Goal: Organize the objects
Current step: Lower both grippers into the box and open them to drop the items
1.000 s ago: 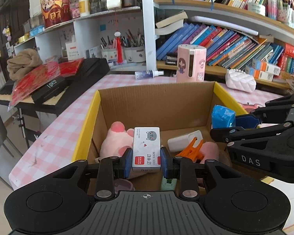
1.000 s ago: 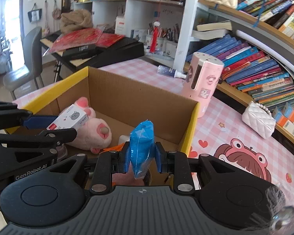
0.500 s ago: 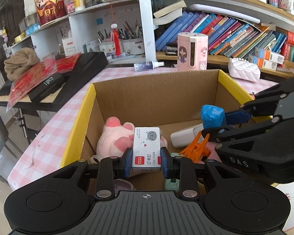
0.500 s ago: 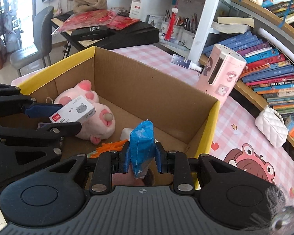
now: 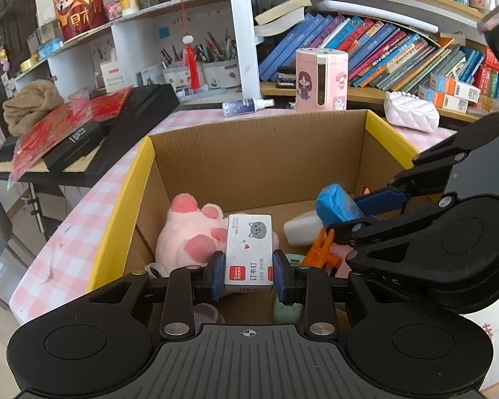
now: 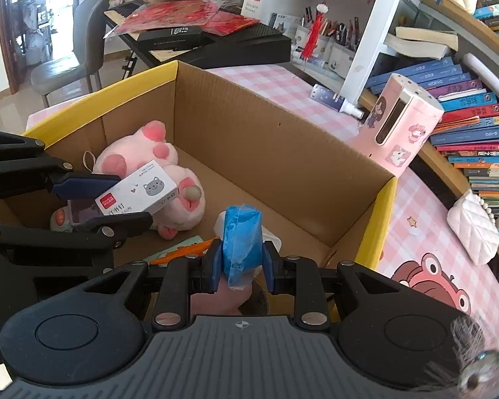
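Note:
My left gripper (image 5: pixel 249 277) is shut on a white staple box (image 5: pixel 249 252) with a grey cat print, held above the near part of an open cardboard box with yellow rims (image 5: pixel 259 153). My right gripper (image 6: pixel 242 267) is shut on a blue packet (image 6: pixel 242 236) over the same box (image 6: pixel 282 166). The staple box also shows in the right wrist view (image 6: pixel 138 189), and the blue packet in the left wrist view (image 5: pixel 337 202). Inside lie a pink plush toy (image 5: pixel 189 232), a white bottle (image 5: pixel 301 229) and an orange clip (image 5: pixel 321 252).
The box stands on a pink checked table (image 6: pixel 282 83). A pink dispenser (image 5: pixel 321 79), a small spray bottle (image 5: pixel 246 106) and a white quilted purse (image 5: pixel 411 116) stand behind it. A black keyboard (image 5: pixel 116 126) is at the left, bookshelves behind, a grey chair (image 6: pixel 70 63) beyond.
Both grippers have moved lower and further over the box with their objects held. The right gripper has come closer to the left one.

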`<state>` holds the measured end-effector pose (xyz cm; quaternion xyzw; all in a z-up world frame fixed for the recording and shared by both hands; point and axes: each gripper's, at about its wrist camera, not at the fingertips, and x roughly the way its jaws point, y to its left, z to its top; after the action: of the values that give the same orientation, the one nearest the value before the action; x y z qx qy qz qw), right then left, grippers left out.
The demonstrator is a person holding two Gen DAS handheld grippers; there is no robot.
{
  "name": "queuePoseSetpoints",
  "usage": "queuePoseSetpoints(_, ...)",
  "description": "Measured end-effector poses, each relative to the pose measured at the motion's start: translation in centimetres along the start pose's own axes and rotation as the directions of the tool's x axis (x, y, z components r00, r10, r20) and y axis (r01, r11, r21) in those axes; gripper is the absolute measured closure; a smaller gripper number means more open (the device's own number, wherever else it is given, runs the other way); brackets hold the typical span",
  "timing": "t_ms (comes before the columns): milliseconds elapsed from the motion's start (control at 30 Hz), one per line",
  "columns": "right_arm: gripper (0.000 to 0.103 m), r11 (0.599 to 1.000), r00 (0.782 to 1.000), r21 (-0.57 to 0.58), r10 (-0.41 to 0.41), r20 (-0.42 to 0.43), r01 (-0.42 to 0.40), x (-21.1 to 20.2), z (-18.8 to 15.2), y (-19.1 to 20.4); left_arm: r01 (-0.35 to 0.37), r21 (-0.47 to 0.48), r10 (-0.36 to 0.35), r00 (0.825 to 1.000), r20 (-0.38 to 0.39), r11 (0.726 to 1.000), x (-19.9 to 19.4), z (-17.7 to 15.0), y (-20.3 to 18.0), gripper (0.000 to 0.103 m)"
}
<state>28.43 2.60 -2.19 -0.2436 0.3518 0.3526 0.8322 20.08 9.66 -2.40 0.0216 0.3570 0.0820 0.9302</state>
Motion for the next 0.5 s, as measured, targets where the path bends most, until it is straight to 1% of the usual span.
queuePoseSetpoints(67, 0.079, 1.000, 1.000, 0.008, 0.002, -0.001, -0.002, 0.0, 0.0, -0.1, -0.002, -0.003, 0.002, 1.000, 0.006, 1.000, -0.3, 0.0, 0.0, 0.071)
queuePoseSetpoints(133, 0.078, 1.000, 1.000, 0.019, -0.003, 0.014, 0.002, -0.3, -0.1, -0.1, -0.001, -0.010, 0.001, 1.000, 0.013, 1.000, -0.7, 0.1, 0.2, 0.070)
queuePoseSetpoints(167, 0.077, 1.000, 1.000, 0.022, -0.009, 0.024, 0.009, -0.5, -0.2, -0.2, -0.001, -0.012, 0.001, 1.000, 0.016, 1.000, -0.8, 0.2, 0.2, 0.066)
queuePoseSetpoints(200, 0.074, 1.000, 0.999, 0.027, -0.017, 0.032, 0.016, -0.7, -0.2, -0.2, -0.004, -0.016, 0.004, 1.000, 0.018, 1.000, -1.1, 0.2, 0.3, 0.064)
queuePoseSetpoints(267, 0.069, 0.999, 0.998, 0.043, -0.030, 0.047, 0.028, -1.2, -0.3, -0.4, -0.017, -0.022, 0.018, 0.999, 0.035, 1.000, -1.6, 0.2, 0.4, 0.049)
queuePoseSetpoints(333, 0.066, 0.997, 0.997, 0.061, -0.040, 0.063, 0.037, -1.9, -0.5, -0.6, -0.019, -0.029, 0.021, 0.998, 0.056, 0.999, -2.3, 0.2, 0.6, 0.044)
queuePoseSetpoints(400, 0.064, 0.996, 0.996, 0.078, -0.052, 0.078, 0.046, -2.7, -0.7, -0.7, -0.011, -0.038, 0.014, 0.997, 0.072, 0.999, -3.0, 0.3, 0.7, 0.041)
queuePoseSetpoints(500, 0.063, 0.993, 0.992, 0.101, -0.073, 0.099, 0.063, -3.9, -0.9, -0.6, -0.012, -0.040, 0.016, 0.995, 0.098, 0.999, -4.1, 0.3, 0.7, 0.036)
